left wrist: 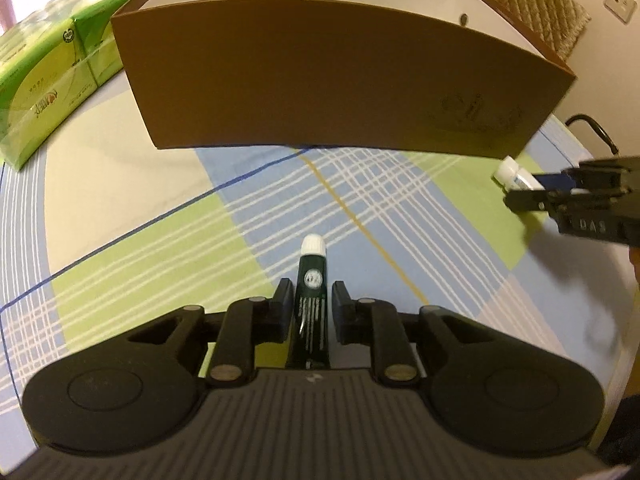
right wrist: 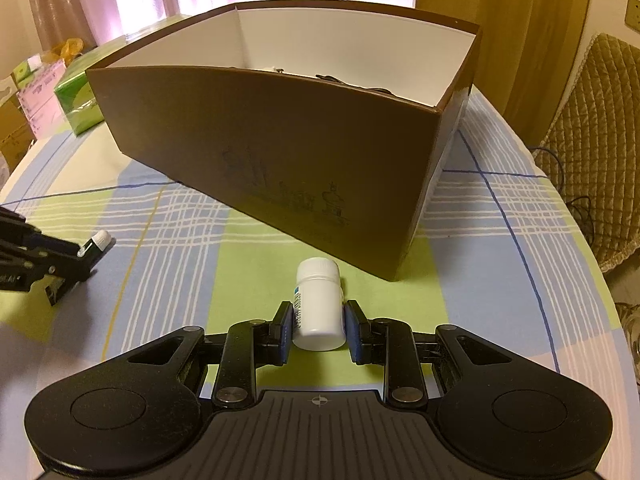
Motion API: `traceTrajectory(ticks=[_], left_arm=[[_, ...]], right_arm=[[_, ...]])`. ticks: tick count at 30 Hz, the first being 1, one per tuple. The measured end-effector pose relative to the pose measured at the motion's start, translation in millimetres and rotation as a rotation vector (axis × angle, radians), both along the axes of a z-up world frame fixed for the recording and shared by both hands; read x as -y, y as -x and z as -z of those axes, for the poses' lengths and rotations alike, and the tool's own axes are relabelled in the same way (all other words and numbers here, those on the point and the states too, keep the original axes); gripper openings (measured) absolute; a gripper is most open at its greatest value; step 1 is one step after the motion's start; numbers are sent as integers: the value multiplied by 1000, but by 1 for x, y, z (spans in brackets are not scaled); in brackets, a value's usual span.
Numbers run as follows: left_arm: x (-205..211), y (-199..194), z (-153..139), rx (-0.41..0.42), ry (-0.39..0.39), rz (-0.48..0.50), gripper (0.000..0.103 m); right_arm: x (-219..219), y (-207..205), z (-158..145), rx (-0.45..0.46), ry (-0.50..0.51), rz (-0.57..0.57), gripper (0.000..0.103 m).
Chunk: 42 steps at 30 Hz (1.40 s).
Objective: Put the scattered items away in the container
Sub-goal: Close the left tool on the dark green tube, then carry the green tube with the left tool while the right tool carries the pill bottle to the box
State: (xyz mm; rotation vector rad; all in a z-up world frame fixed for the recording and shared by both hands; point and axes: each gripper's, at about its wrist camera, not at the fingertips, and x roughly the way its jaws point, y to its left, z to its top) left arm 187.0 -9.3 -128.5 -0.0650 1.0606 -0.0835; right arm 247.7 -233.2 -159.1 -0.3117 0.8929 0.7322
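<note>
A brown cardboard box (left wrist: 340, 80) with white inside walls stands on the checked tablecloth; it also shows in the right wrist view (right wrist: 280, 152). My left gripper (left wrist: 311, 304) has its pads on both sides of a dark green tube with a white cap (left wrist: 312, 280) and seems shut on it, just above the cloth. My right gripper (right wrist: 318, 322) is shut on a white pill bottle (right wrist: 319, 308) that lies on its side near the box's front corner. Each gripper shows in the other view, the right one (left wrist: 532, 188) and the left one (right wrist: 80, 260).
Green tissue packs (left wrist: 44, 76) lie left of the box. Pink and green packs (right wrist: 60, 88) sit at the far left. A quilted chair (right wrist: 592, 140) stands right of the table. Small dark items lie inside the box (right wrist: 352, 84).
</note>
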Motion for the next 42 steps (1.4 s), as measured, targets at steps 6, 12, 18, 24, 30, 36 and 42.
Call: traceTrajectory(ticks=[6,12,18,24,30,36,42], left_arm=[[6,-10,6,15,-28,3,16],[10,-5,7,17,-53,5,13],[9,12,4,-1,-38,-18,12],[3,34,-11,26,-17,-50,12],[3,41,-13,-36,-21,-49,12],[7,40,-5,-54,-47,-47,13],[8,44,-4,-49,-52,-30,12]], right_arm=[[-2,-3,0,1,-6,-2,30],[-9,-1,2,37,23,-26,29],[-4,2,2,24,0,-25,29],[6,10,-3,-14,-37,-14,29],[11,16,-7,-36,-55,-3,29],[14,23,-6,-40,-52,-1,29],[18,28,-11,-40,-62,-4,29]])
